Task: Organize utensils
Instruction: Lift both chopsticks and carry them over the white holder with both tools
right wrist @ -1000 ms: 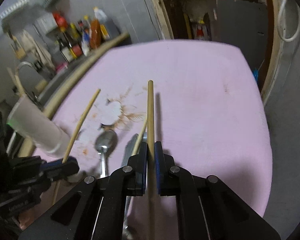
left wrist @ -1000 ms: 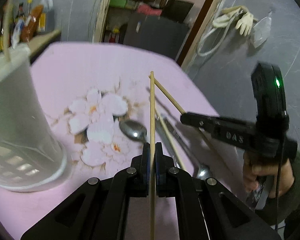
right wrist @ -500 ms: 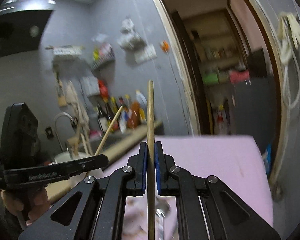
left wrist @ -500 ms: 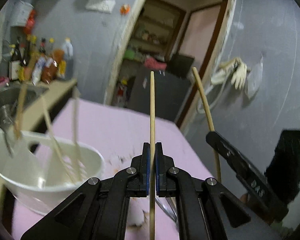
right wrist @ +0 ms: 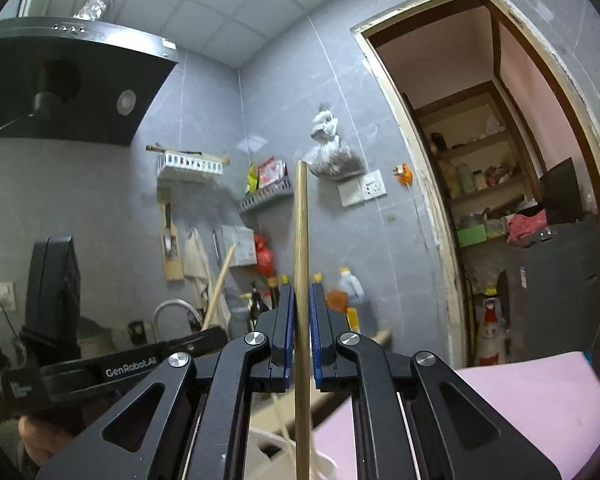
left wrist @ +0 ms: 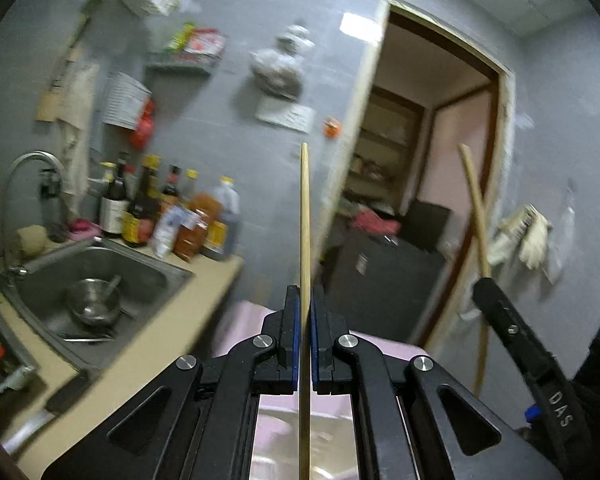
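Note:
My left gripper (left wrist: 305, 296) is shut on a thin wooden chopstick (left wrist: 305, 216) that sticks straight out ahead, its tip in front of the grey wall. The right gripper (left wrist: 485, 285) appears at the right of this view with a second chopstick (left wrist: 474, 200) in its jaws. In the right wrist view my right gripper (right wrist: 301, 292) is shut on that chopstick (right wrist: 301, 232), which points up at the wall. The left gripper (right wrist: 214, 332) shows at the lower left with its chopstick (right wrist: 220, 280). A white holder rim (right wrist: 324, 466) peeks in below. Both grippers hang above the pink table (right wrist: 520, 400).
A steel sink (left wrist: 148, 272) with a pot (left wrist: 94, 300) and a tap (left wrist: 28, 160) lies to the left, with sauce bottles (left wrist: 172, 216) on the counter behind it. A black range hood (right wrist: 72, 80) hangs high on the left. An open doorway (right wrist: 500, 200) is at the right. A hand (right wrist: 40, 436) holds the left gripper.
Both grippers have risen from the table and tilted upward, each still holding its chopstick. The spoons and the flowered cloth have dropped out of view; wall, sink and doorway now fill the frames.

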The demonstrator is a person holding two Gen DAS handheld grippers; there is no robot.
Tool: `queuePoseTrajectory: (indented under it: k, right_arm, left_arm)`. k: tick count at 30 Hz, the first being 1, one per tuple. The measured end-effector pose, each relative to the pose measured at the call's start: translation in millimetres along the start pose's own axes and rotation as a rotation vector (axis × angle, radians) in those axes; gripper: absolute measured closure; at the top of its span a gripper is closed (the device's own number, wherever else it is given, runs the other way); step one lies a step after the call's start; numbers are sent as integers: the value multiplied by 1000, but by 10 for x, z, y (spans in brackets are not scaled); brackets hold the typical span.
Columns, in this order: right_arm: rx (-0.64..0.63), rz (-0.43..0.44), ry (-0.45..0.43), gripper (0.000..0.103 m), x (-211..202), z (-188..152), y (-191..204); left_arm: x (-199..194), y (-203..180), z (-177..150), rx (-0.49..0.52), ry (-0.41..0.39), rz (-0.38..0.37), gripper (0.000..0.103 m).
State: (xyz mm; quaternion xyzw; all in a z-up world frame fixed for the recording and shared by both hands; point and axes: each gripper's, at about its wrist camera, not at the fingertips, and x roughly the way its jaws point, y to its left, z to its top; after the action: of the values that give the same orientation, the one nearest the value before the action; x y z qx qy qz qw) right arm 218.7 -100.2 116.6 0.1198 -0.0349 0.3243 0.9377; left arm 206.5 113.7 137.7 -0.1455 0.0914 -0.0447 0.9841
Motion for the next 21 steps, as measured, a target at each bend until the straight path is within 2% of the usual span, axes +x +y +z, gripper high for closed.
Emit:
queuePoseTrajectory:
  k: [4,11,15,21]
  right_arm:
    - [20,-28,-42,98,171,-95,48]
    - [24,-105,-65,98,304,-339,31]
    - [7,-118,-28,98,424,-478,17]
    - [-9,-126,4,98,478,-636,45]
  left_arm:
    - [53,408,-17,-43,-44,32,100]
    - [151,704,-182,-96,-101,59,100]
    - [160,750,-302,-131,-113,45,100]
    - [226,620,-471,-100,-89,43,100]
